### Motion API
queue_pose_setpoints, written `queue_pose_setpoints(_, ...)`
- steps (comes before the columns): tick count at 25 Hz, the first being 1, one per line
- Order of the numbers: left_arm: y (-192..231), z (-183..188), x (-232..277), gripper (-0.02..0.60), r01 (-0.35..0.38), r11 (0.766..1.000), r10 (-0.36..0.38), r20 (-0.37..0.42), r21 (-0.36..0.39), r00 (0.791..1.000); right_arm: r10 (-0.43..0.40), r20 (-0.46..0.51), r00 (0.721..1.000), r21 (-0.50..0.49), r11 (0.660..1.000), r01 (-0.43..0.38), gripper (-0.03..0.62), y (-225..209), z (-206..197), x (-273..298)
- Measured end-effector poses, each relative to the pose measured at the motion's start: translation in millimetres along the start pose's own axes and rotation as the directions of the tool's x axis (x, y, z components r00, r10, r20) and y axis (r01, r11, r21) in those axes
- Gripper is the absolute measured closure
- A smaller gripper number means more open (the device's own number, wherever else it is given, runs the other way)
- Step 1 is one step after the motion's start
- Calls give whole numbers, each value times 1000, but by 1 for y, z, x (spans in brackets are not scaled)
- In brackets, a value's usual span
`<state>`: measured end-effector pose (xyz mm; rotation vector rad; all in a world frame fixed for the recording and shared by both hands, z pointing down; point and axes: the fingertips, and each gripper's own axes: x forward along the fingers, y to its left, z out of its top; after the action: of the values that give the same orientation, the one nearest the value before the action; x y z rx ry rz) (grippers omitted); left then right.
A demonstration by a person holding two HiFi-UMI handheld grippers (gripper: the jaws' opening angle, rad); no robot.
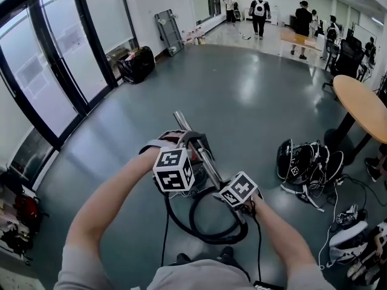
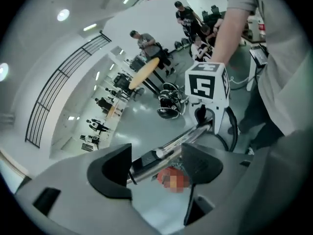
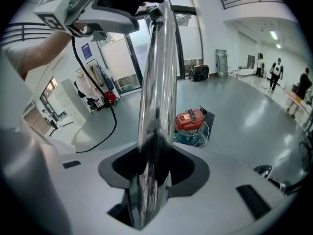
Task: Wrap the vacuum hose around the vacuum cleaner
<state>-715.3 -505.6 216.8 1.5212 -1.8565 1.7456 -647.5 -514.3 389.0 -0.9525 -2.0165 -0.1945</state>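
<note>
Vacuum hose [image 1: 211, 239] lies in a thick black loop on the floor, under the lower end of the chrome tube [image 1: 208, 162]. The vacuum cleaner [image 3: 190, 122], a drum with a red lid, stands on the floor below the tube; the lid is on, so I cannot see what the drum holds. A black bag [image 1: 136, 64] sits well beyond the tube's upper end, its contents hidden.

My right gripper [image 3: 154, 168] is clamped on the tube's lower stretch. Its jaws are part-way in, pressed on the metal, and it points steeply down. My left gripper [image 2: 156, 166] has a jaw on either side of the tube's upper stretch, by the dark collar, and both jaws touch it. Both my forearms reach forward, with my left hand [image 1: 162, 151] higher up the tube than my right hand [image 1: 249, 209]
</note>
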Motion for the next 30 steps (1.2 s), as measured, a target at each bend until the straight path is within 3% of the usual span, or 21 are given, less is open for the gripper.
queue_pose_setpoints(3,-1,-1,2,258,23,996,-14,-100,90,995,27,-43,999,-94,995,-31,436,-1,0,-3)
queue_pose_setpoints(10,-18,-7,3,261,148,985,-125,-229,87,965,52,-124,991,-273,958,-84,436,0,11,-3)
queue_pose_setpoints(12,-23,-19,-1,261,196,978,-169,-289,68,942,58,-158,986,-317,942,-106,436,3,13,0)
queue_pose_setpoints(16,-45,-50,-12,261,308,947,-241,-436,87,867,56,-200,978,-399,907,-133,436,7,20,5)
queue_pose_setpoints(18,-54,-62,-15,261,330,942,-262,-475,64,840,61,-207,976,-422,895,-145,436,10,21,8)
queue_pose_setpoints(22,-71,-83,-16,262,347,938,-308,-504,-18,807,76,-236,969,-462,869,-180,436,17,17,17)
queue_pose_setpoints(23,-75,-86,-16,266,346,937,-319,-501,-39,805,75,-250,965,-474,860,-190,436,19,15,20)
queue_pose_setpoints(25,-82,-93,-16,354,335,940,-322,-488,-63,811,70,-284,956,-500,840,-210,436,22,11,25)
queue_pose_setpoints(27,-92,-104,-17,364,331,940,-330,-480,-85,813,63,-316,947,-523,821,-229,436,27,10,29)
queue_pose_setpoints(30,-110,-126,-22,365,354,923,-380,-479,-147,791,40,-352,935,-553,797,-242,436,37,15,39)
